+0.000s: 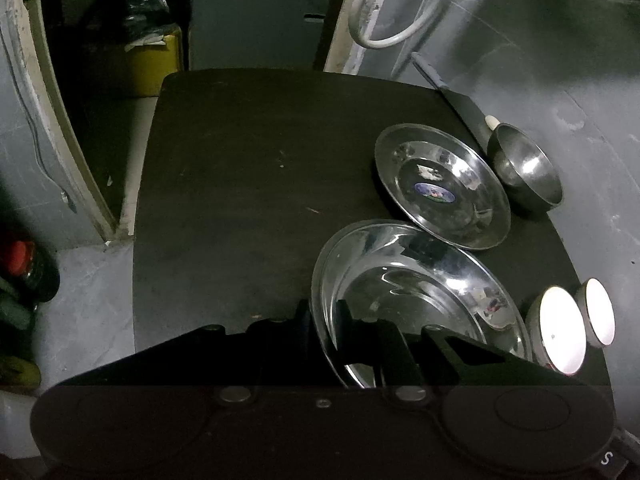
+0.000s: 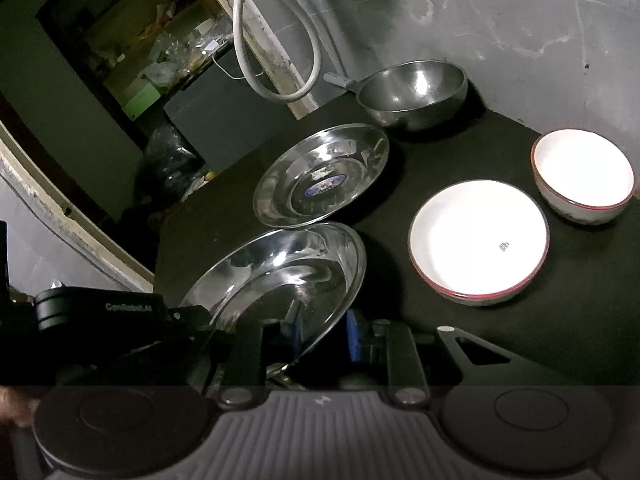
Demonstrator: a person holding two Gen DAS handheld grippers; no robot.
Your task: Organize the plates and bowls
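A large steel plate [image 1: 416, 292] [image 2: 280, 268] lies at the near side of the black table [image 1: 248, 184] [image 2: 400, 208]. My left gripper [image 1: 324, 316] is shut on its near-left rim, one finger on each side of the edge. My right gripper [image 2: 324, 330] is shut on the same plate's near rim. The left tool's black body [image 2: 100, 312] shows at the plate's left. The plate's far rim meets a smaller steel plate with a blue sticker [image 1: 440, 184] [image 2: 320, 176]. Beyond that stands a steel bowl [image 1: 524, 168] [image 2: 412, 92]. To the right sit a wide white bowl [image 1: 560, 328] [image 2: 478, 240] and a small white bowl [image 1: 598, 312] [image 2: 584, 176].
A grey wall [image 2: 500, 20] runs along the table's far and right sides. A white hose [image 1: 376, 12] [image 2: 276, 80] hangs there in a loop. A grey handle [image 1: 430, 74] lies behind the steel bowl. Left of the table the floor drops away, with a yellow box [image 1: 152, 64] in a dark opening.
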